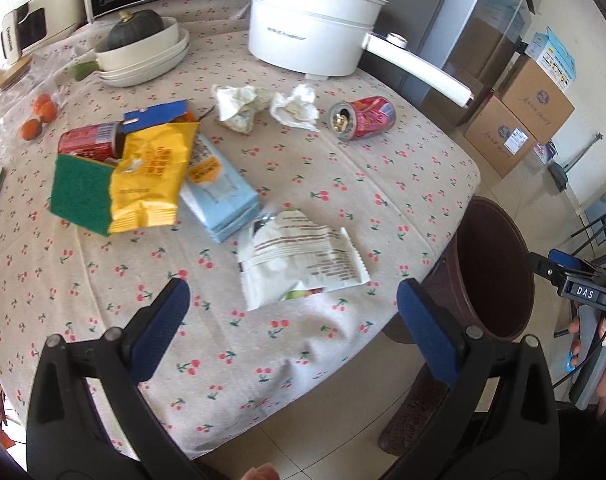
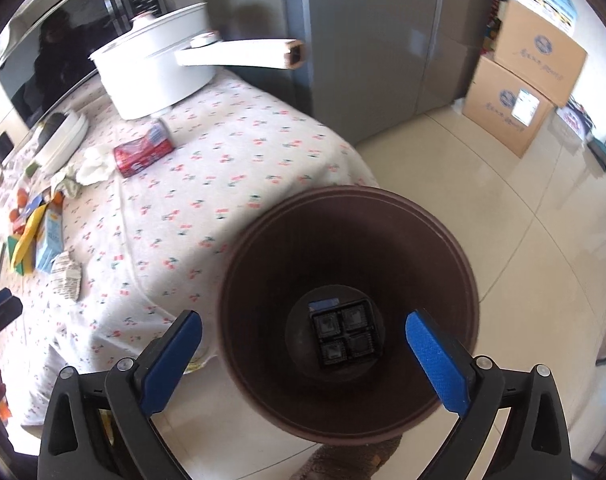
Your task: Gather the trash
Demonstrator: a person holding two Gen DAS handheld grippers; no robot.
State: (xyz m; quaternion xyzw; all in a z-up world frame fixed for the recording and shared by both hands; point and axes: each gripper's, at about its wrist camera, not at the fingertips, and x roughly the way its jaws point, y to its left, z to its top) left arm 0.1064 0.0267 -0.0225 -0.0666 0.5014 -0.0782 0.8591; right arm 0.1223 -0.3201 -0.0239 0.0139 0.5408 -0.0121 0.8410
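My right gripper (image 2: 303, 330) hangs open over the brown bin (image 2: 455, 264); a black sectioned tray (image 2: 345, 338) lies at the bin's bottom, apart from the pads. My left gripper (image 1: 293, 300) is open above the table's near edge, nothing between its fingers. Just beyond it lies a white wrapper (image 1: 299, 260). Farther off lie a yellow snack bag (image 1: 155, 176), a blue packet (image 1: 223, 196), two crumpled tissues (image 1: 263, 106), a red can (image 1: 363, 116) on its side and a second red can (image 1: 89, 142). The brown bin (image 1: 491, 272) stands right of the table.
A white electric pot (image 1: 315, 24) with a long handle stands at the table's back, beside stacked dishes holding a squash (image 1: 139, 40). A green sponge (image 1: 81, 188) and small oranges (image 1: 43, 108) lie left. Cardboard boxes (image 2: 519, 92) stand on the tiled floor. The right gripper (image 1: 583, 292), hand-held, shows at the edge.
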